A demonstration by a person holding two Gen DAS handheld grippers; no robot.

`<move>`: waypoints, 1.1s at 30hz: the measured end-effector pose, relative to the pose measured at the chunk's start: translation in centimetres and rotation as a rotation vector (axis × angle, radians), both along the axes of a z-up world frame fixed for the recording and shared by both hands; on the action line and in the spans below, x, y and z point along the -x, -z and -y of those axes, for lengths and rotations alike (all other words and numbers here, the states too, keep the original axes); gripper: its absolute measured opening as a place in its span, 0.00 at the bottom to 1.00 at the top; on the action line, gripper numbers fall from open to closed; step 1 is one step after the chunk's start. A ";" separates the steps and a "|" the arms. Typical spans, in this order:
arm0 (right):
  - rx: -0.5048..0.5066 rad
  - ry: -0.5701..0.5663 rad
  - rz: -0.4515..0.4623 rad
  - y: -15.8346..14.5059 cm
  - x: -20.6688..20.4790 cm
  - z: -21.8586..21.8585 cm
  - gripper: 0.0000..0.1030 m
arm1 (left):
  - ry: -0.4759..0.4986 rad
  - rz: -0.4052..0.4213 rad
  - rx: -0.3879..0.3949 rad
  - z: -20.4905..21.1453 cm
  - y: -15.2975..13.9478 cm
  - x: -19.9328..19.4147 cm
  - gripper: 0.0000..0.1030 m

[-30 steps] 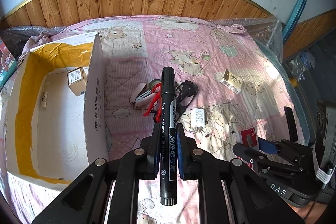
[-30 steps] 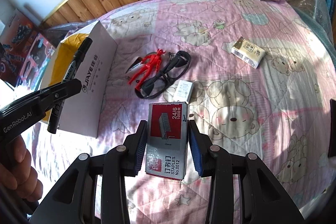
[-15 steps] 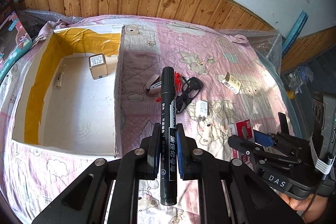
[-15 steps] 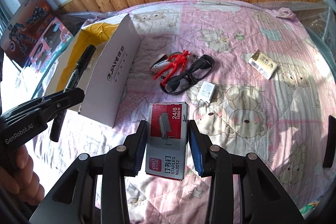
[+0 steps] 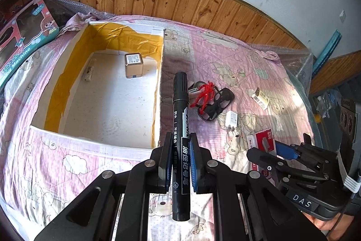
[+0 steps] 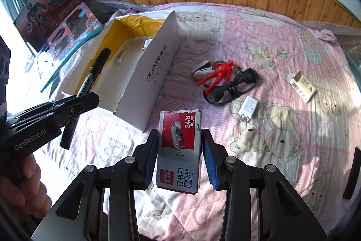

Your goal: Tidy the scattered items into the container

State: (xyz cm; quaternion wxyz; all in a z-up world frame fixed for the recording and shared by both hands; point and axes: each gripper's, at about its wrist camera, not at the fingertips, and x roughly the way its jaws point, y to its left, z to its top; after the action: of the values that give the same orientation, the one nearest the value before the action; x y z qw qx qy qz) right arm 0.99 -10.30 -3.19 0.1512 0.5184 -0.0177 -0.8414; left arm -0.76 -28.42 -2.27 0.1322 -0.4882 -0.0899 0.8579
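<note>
Left wrist view: my left gripper (image 5: 179, 158) jaws clamp the marker (image 5: 180, 128); right gripper (image 6: 179, 156) jaws clamp the staple box (image 6: 179, 150), both staged for the open carton (image 5: 160, 73), centre-left.

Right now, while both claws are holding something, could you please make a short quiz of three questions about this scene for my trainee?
1. True or false: the left claw is shut on the black marker.
2. What does the right claw hold? A) the glasses B) the box of staples C) the white charger
3. Fill the blank: the red figure lies on the pink quilt, touching the black ____.

Key: 1 true. 2 B. 3 glasses. The white box holds only two small items so far; the charger lies outside it.
</note>
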 end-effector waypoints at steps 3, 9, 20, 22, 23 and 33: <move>0.001 -0.033 -0.001 -0.1 0.1 1.2 0.39 | -0.033 -0.003 0.003 1.2 -0.1 -0.2 0.14; 0.004 -0.097 -0.010 -0.8 0.4 3.6 0.39 | -0.091 -0.011 0.002 3.2 -0.6 -0.5 0.14; 0.014 -0.185 -0.030 -2.2 1.6 7.3 0.39 | -0.186 -0.005 -0.024 6.5 -0.8 -0.3 0.14; 0.014 -0.200 -0.035 -2.5 2.0 8.0 0.39 | -0.202 -0.003 -0.032 7.1 -0.8 -0.1 0.14; 0.016 -0.206 -0.037 -2.7 2.3 8.3 0.39 | -0.209 -0.003 -0.033 7.4 -0.8 0.0 0.14; 0.014 -0.260 -0.038 -3.1 4.2 10.7 0.39 | -0.260 0.007 -0.057 9.6 -0.8 1.3 0.14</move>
State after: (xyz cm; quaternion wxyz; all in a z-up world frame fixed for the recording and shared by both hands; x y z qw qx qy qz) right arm -3.20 -21.01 -0.04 0.2629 0.4993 0.0469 -0.8242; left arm -2.09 -37.98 -1.42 0.0335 -0.4714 -0.1769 0.8634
